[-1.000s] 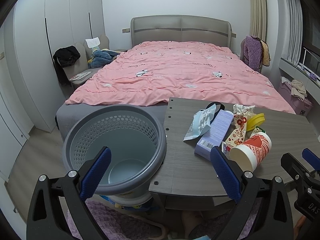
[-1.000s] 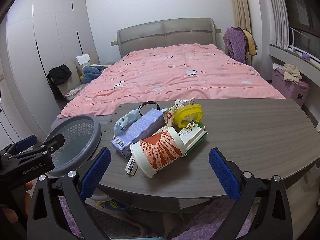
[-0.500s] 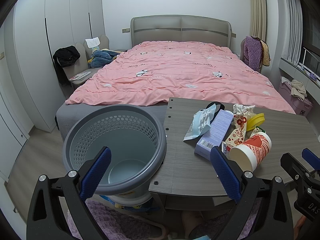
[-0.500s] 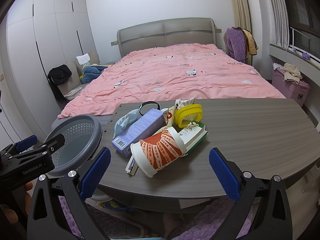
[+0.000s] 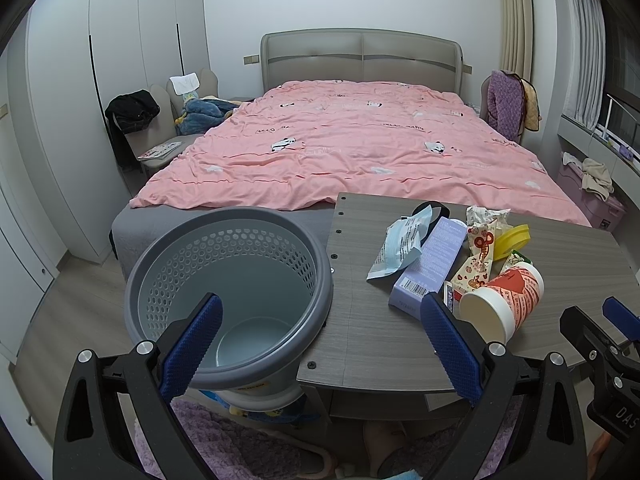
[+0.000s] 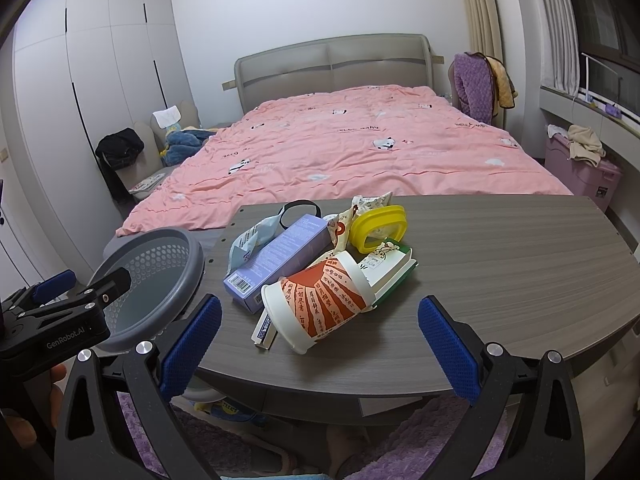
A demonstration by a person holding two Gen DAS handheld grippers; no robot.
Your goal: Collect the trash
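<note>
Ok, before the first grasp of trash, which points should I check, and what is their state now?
1. Right gripper open, holding nothing: ok.
2. Left gripper open, holding nothing: ok.
3. Grey perforated bin upright beside the table, mouth free: ok.
4. Paper cup lies on its side, nearest the right fingers: ok.
5. Cup leans on the green-edged carton and purple box; may disturb them: not ok.
6. Cup contents: cannot tell.

"GenRobot.AI" is printed in white on the left gripper's [image 6: 76, 292] black body, seen in the right wrist view. "DAS" shows on the right gripper's [image 5: 618, 330] body at the left view's edge, cut off. The paper cup [image 6: 320, 300] bears red Chinese characters, too small to read. The purple box [image 6: 276, 256] carries a barcode.
</note>
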